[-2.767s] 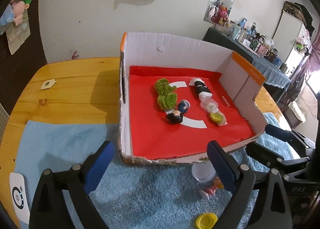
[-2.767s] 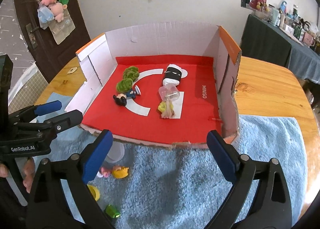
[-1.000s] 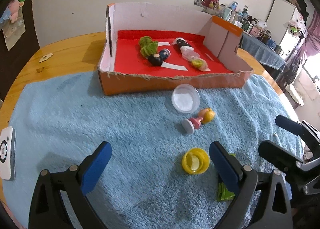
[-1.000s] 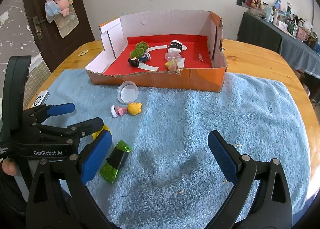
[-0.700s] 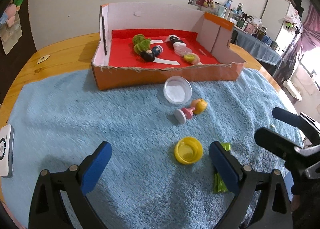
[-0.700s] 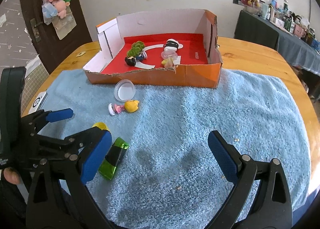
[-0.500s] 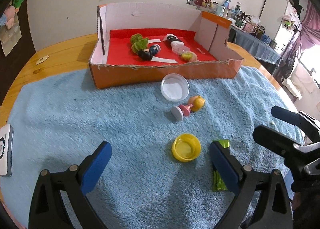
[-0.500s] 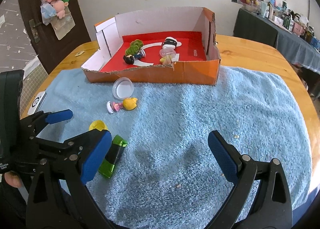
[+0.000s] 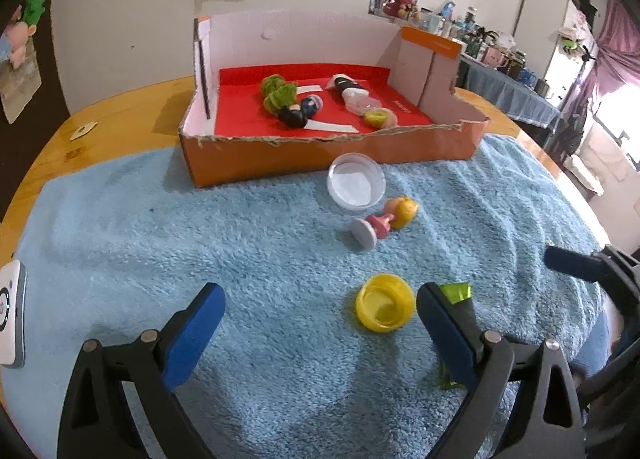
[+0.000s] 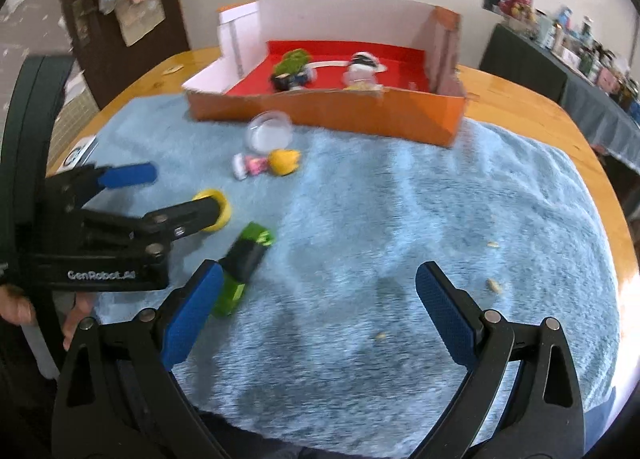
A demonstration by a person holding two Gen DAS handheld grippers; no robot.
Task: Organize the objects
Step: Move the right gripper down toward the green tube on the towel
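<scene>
Toys, partly sorted: several figures lying inside cardboard box (image 9: 332, 155). Left out on blue towel (image 9: 200, 259): clear cup (image 9: 355, 181), pink figure (image 9: 384, 221), yellow cap (image 9: 385, 307), green packet (image 10: 244, 263). Left gripper (image 9: 320, 323) and right gripper (image 10: 316, 305) spread wide, holding nothing.

L gripper (image 9: 320, 317) is held low, pointing forward, jaws wide apart, nothing between the blue pads (image 9: 194, 333). In the right wrist view it shows from the side at left (image 10: 180, 195), and a bare hand (image 10: 24, 309) grips its black body from below. R gripper (image 10: 318, 309) is also low, approx level w/ the other, jaws spread wide, pads empty.
</scene>
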